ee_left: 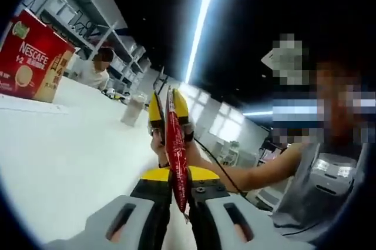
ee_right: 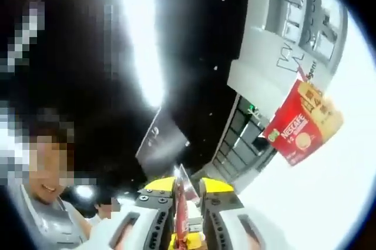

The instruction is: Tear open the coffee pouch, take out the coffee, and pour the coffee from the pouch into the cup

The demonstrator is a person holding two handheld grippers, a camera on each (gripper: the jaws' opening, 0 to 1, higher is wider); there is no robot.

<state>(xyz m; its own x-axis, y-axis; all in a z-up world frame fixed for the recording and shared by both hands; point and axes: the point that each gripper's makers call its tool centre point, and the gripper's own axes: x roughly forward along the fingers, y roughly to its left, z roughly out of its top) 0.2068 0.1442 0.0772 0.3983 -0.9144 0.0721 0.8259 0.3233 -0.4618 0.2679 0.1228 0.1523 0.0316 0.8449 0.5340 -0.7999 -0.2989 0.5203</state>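
A long red coffee stick pouch (ee_left: pixel 175 144) is stretched between both grippers above the white table (ee_left: pixel 59 162). In the left gripper view my left gripper (ee_left: pixel 178 188) is shut on the pouch's near end. The right gripper (ee_left: pixel 168 109), with yellow jaws, is clamped on its far end. In the right gripper view my right gripper (ee_right: pixel 181 194) is shut on the same pouch (ee_right: pixel 181 212), and the left gripper's yellow tip (ee_right: pixel 187 241) shows just below. A pale cup-like object (ee_left: pixel 134 110) stands on the table behind the pouch. I cannot tell whether the pouch is torn.
A red Nescafé box (ee_left: pixel 32 56) stands at the table's far left and also appears as the red box (ee_right: pixel 302 123) in the right gripper view. A seated person (ee_left: pixel 97 69) is behind the table. The person holding the grippers (ee_left: pixel 317 173) is at the right. Shelving lines the back wall.
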